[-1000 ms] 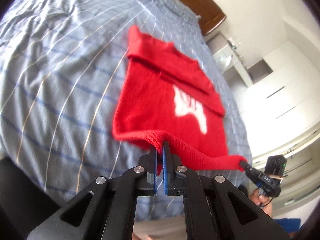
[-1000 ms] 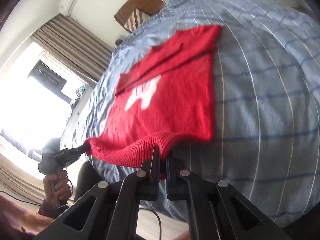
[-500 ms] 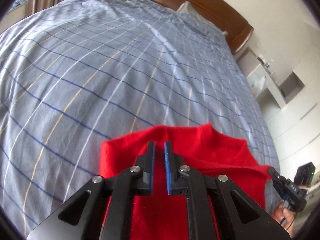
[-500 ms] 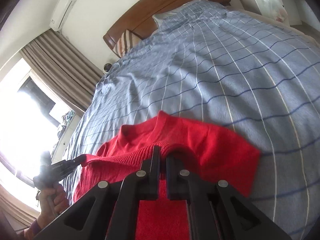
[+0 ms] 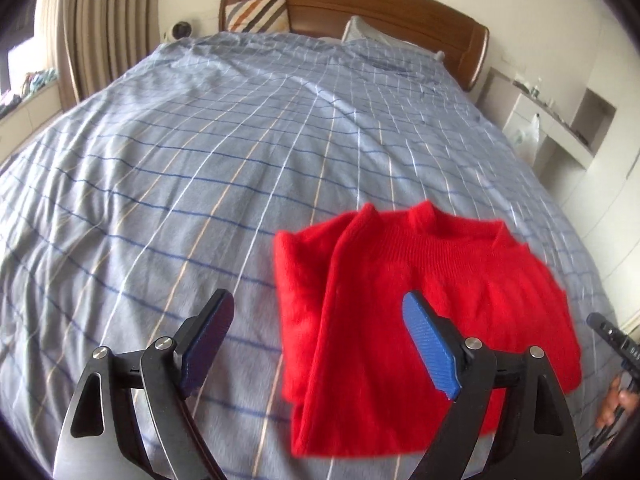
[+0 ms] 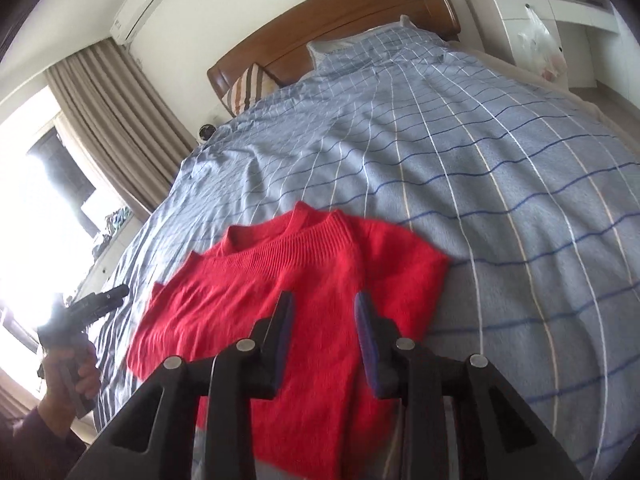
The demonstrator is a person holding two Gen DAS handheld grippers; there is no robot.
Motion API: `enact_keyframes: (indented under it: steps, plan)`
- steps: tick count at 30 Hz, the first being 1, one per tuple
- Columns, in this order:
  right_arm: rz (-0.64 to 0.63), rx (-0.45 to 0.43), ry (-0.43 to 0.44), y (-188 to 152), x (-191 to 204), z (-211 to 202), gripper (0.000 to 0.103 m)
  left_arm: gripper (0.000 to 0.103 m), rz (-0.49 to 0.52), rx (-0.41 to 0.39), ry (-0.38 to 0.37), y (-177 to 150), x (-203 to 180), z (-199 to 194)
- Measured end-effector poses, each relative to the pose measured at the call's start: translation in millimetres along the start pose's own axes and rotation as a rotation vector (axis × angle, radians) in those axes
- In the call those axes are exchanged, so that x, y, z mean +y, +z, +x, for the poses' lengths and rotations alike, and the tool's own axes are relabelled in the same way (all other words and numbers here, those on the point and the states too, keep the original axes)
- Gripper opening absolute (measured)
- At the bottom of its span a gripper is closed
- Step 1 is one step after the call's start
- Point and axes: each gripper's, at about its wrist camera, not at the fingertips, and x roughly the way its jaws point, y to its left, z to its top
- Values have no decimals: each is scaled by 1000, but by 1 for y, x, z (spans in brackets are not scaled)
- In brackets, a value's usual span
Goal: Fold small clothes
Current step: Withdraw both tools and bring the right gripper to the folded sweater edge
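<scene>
A red knit sweater lies folded in half on the blue checked bed cover, its ribbed hem up by the neckline. My left gripper hovers over the sweater's left edge. Its jaws are opening wide and nothing is pinched between the blue pads. In the right wrist view the sweater lies under my right gripper. That gripper's jaws are also opening, with a gap between them and no cloth in it. The left gripper shows at the left edge, held by a hand.
A wooden headboard with a striped pillow stands at the far end of the bed. Curtains and a bright window are on the left. A white shelf unit with a plastic bag is on the right.
Both grippers carried the sweater's hem forward over its body to the neckline, then let it go. The left jaws spread wide and the right jaws parted.
</scene>
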Motion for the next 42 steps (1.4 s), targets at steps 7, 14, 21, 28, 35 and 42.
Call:
enact_keyframes:
  steps: [7, 14, 21, 28, 35, 42]
  plan:
    - [-156, 36, -83, -74, 19, -56, 40, 90, 94, -36, 80, -37, -25, -47]
    - [-182, 49, -133, -110, 22, -71, 46, 91, 150, -84, 119, -42, -40, -74]
    - [-179, 22, -185, -133, 21, -69, 59, 97, 143, -88, 131, -57, -33, -71]
    - [-75, -34, -224, -163, 4, -79, 63, 97, 100, -1, 131, -118, 3, -39]
    - [-46, -6, -157, -123, 10, -71, 64, 97, 48, -29, 171, -138, 24, -46]
    - [37, 35, -92, -44, -4, -37, 65, 97, -30, -67, 188, -150, 55, -45]
